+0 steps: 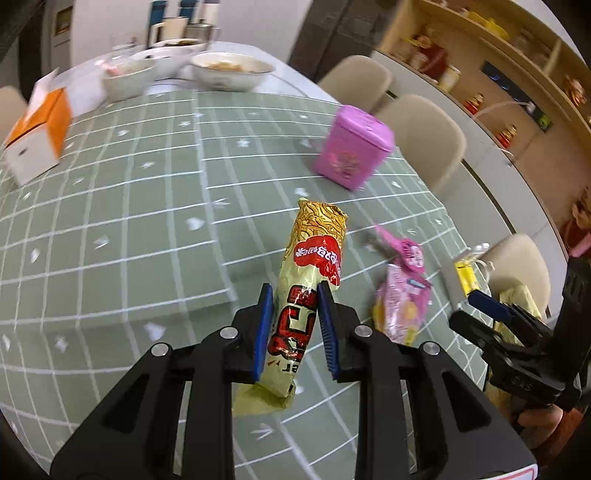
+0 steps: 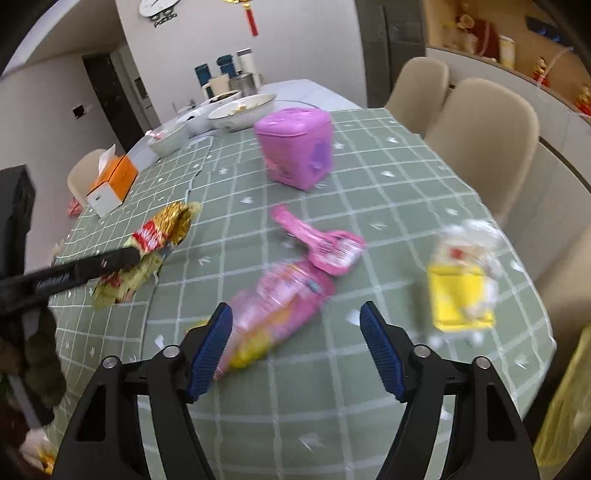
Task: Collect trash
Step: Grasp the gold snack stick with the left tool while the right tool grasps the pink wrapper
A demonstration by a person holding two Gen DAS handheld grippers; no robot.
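The blurred pink plastic snack bag (image 2: 280,314) is lying on the green checked table (image 2: 388,192), its print unreadable, at eleven o'clock between the spread right tool (image 2: 295,345). The left tool (image 1: 295,328) is clamping a crumpled gold-and-red noodle wrapper (image 1: 314,288).

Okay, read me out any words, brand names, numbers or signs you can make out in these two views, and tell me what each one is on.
"er": upside-down letters on the gold noodle wrapper held in the left gripper; the rest is cut off.
Large red characters and the red patch's white print on that wrapper: not legible.
Pink snack bag, pink packet, yellow box: blurred, unreadable.
Wall clock lettering: too small.
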